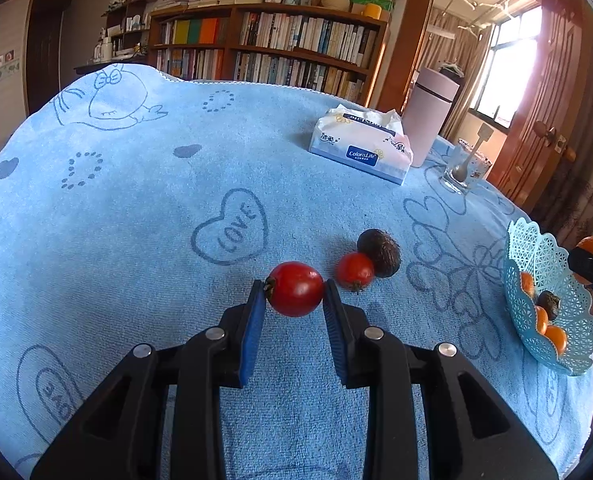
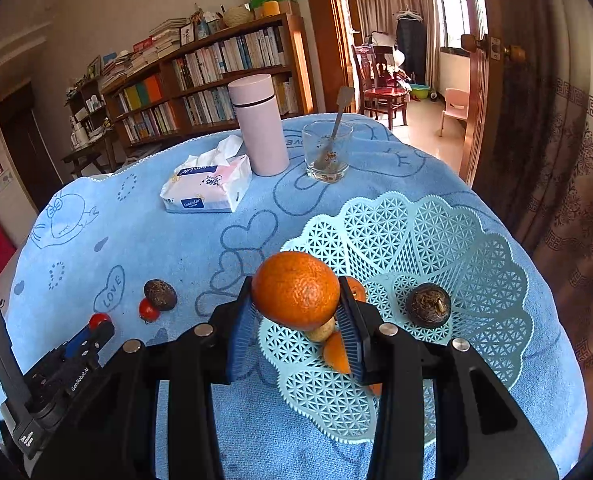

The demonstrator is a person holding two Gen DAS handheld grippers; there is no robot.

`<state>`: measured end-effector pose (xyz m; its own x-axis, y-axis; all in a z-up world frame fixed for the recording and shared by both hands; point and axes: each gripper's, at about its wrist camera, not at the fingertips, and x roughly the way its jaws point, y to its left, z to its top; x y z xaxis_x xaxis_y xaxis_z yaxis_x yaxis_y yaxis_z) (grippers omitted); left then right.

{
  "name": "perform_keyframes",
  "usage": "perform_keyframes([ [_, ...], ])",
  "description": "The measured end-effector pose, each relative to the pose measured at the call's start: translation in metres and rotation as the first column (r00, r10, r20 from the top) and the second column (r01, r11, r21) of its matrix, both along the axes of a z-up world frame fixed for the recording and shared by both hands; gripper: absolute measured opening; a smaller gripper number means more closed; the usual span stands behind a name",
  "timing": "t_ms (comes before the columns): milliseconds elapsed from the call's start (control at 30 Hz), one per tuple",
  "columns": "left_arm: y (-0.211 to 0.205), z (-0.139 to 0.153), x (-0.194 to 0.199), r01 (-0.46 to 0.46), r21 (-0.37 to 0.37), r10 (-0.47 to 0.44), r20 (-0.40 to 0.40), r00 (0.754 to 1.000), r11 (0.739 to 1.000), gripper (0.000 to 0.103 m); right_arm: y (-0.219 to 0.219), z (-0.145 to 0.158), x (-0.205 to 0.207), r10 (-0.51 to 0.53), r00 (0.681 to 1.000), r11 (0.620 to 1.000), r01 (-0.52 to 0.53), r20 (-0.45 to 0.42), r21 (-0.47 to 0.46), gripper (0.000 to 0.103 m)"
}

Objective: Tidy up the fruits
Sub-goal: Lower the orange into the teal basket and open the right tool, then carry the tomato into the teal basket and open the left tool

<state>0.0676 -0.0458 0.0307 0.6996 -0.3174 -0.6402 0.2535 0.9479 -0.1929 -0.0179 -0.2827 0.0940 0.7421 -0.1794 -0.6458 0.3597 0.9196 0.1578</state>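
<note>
The left tool (image 1: 294, 290) is pinching a red tomato (image 1: 295, 289) between its blue pads, holding it just above the blue towel-covered surface (image 1: 136, 208). Just beyond it, a second, smaller tomato (image 1: 355, 271) is lying on the towel, touching a dark brown round fruit (image 1: 379, 253) behind it. The right tool (image 2: 295, 300) is gripping an orange (image 2: 295, 290) between its pads, holding it over the near left rim of the light blue lattice basket (image 2: 476, 264). Inside the basket, another dark brown fruit (image 2: 428, 305) is sitting toward the middle, and several orange pieces (image 2: 335, 353) are lying under the held orange, partly hidden by the tool, along with a small pale fruit (image 2: 320, 333). In the left wrist view the basket (image 1: 536, 264) is standing near the right edge of the surface, well apart from the held tomato. Farther back on the towel, a tissue pack (image 1: 360, 144) is lying beside a pink tumbler (image 1: 430, 116), and a glass (image 2: 327, 151) with a spoon leaning in it is standing near them. A bookshelf (image 1: 268, 48) is filling the wall behind.
</note>
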Motion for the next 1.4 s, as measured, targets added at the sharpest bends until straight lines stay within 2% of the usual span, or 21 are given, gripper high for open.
perform_keyframes([
  [133, -0.001, 0.001, -0.001, 0.005, -0.001, -0.005, 0.003, 1.0, 1.0, 0.03, -0.012, -0.006, -0.009, -0.047, 0.999, 0.999, 0.047, -0.013, 0.015, 0.041],
  [200, -0.002, 0.001, -0.002, 0.007, 0.0, -0.007, 0.003, 1.0, 1.0, 0.03, -0.017, -0.008, -0.013, -0.071, 0.997, 0.997, 0.072, -0.014, 0.028, 0.049],
  [233, -0.002, 0.0, -0.001, 0.01, 0.0, -0.01, 0.002, 1.0, 1.0, 0.03, -0.019, -0.008, -0.017, -0.086, 0.996, 0.996, 0.086, -0.007, 0.031, 0.058],
  [267, -0.002, 0.0, -0.002, 0.012, 0.0, -0.012, 0.001, 1.0, 1.0, 0.03, -0.021, -0.007, -0.02, -0.098, 0.995, 0.995, 0.098, 0.001, 0.029, 0.061],
  [733, -0.011, 0.005, -0.011, 0.06, 0.003, -0.06, 0.033, 0.998, 0.998, 0.03, -0.034, -0.01, -0.059, -0.181, 0.983, 0.983, 0.181, 0.022, 0.015, 0.061],
  [1033, -0.023, 0.018, -0.021, 0.108, -0.006, -0.108, 0.046, 0.993, 0.994, 0.03, -0.055, -0.007, -0.092, -0.25, 0.967, 0.968, 0.25, 0.054, 0.005, 0.061],
  [1133, -0.03, 0.027, -0.028, 0.132, -0.006, -0.132, 0.056, 0.99, 0.991, 0.03, -0.063, -0.008, -0.103, -0.286, 0.956, 0.958, 0.286, 0.063, 0.001, 0.07],
  [1400, -0.068, 0.041, -0.046, 0.221, -0.007, -0.221, 0.055, 0.974, 0.975, 0.03, -0.079, -0.017, -0.118, -0.305, 0.949, 0.952, 0.302, 0.077, 0.056, 0.07],
])
